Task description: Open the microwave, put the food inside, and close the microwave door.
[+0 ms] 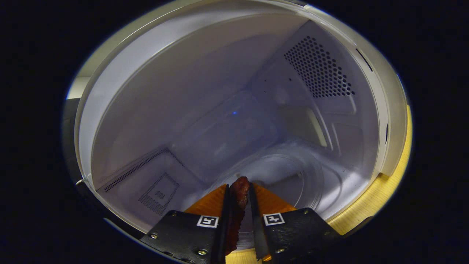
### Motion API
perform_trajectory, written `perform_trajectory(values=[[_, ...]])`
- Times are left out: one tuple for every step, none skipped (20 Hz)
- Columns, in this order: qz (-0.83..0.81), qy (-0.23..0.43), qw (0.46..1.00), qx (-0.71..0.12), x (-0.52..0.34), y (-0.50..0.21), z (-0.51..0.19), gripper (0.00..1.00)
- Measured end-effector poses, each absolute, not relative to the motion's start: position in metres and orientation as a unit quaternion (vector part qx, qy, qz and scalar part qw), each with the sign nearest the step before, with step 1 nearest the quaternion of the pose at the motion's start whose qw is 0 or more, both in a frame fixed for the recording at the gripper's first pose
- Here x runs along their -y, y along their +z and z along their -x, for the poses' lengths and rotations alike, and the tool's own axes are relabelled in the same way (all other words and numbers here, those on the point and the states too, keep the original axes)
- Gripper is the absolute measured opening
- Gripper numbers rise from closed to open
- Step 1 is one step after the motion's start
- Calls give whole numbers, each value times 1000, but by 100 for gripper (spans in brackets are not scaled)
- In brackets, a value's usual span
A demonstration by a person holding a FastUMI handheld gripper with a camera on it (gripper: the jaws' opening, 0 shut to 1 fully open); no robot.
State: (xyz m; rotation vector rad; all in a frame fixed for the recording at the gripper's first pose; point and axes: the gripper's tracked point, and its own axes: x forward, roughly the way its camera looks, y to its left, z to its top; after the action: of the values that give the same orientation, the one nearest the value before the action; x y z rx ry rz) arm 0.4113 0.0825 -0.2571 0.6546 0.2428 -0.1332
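Note:
The microwave stands with its door open, and I look straight into its pale cavity. A clear glass turntable lies on the cavity floor just beyond the fingers. My gripper is at the cavity's mouth, tilted, and shut on a dark reddish-brown strip of food. The food is pinched between both fingers, its end poking out past the tips over the near side of the turntable.
Perforated vent panels sit on the cavity wall at the upper right and lower left. The microwave's white front frame rings the opening. A light wooden tabletop shows beneath the microwave's front.

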Motion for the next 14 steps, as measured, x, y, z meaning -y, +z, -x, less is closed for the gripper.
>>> perform_trajectory(values=[[-317, -65, 939, -120, -82, -258, -410, 38], [-312, -69, 940, -122, -79, -259, -409, 46], [-308, -70, 940, -126, -78, -261, -408, 53], [-303, -67, 942, -127, -78, -261, -406, 64], [-292, -68, 946, -125, -79, -259, -404, 70], [-275, -74, 951, -121, -76, -256, -401, 81], [-256, -81, 956, -114, -74, -253, -398, 83], [-240, -85, 961, -110, -73, -250, -395, 85], [-230, -85, 963, -108, -74, -246, -391, 89], [-224, -81, 965, -110, -77, -243, -385, 90], [-216, -79, 967, -114, -79, -241, -379, 90], [-206, -74, 969, -116, -81, -238, -372, 91], [-195, -67, 971, -119, -85, -232, -362, 91], [-185, -60, 973, -125, -88, -229, -351, 91]])
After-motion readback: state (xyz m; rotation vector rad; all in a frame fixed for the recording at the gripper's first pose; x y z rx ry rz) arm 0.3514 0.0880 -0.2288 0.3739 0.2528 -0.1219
